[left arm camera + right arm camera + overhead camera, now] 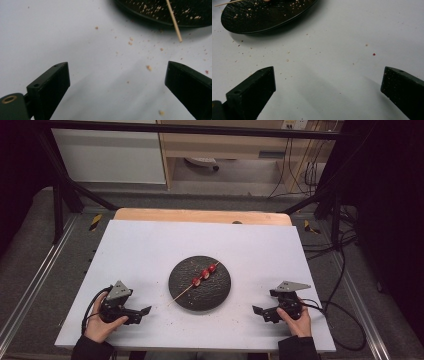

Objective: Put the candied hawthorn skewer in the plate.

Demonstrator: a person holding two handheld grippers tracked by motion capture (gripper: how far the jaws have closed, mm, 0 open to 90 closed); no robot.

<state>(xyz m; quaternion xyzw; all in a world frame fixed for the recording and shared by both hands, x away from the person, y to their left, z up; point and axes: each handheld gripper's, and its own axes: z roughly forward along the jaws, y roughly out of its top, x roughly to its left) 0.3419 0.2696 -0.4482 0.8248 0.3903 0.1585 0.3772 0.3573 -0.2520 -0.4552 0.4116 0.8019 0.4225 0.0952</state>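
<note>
A white board covers a wooden table [200, 215] in a dim room, with a cabinet and loose cables behind it and crumbs [149, 67] scattered over the white surface. At the middle of the board sits a round black plate [220, 295], and across it lies a thin wooden skewer [181, 295] threaded with three small red fruits [205, 274]; its bare end juts off the near-left rim of the plate over the board. The left gripper [142, 314] rests low on the board well to the left of the plate, its jaws spread wide with nothing between them, and in the left gripper view the skewer's bare tip [178, 35] lies ahead and to the right of them. The right gripper [258, 311] sits to the right of the plate, its jaws likewise wide apart and empty. The work appears to be picking up the skewer, and the left gripper looks best placed for it. A good approach would be to bring the jaws in low, straddle the stick where it overhangs the rim, and close gently across it, so the thin wood does not roll away or flick the fruits off.
</note>
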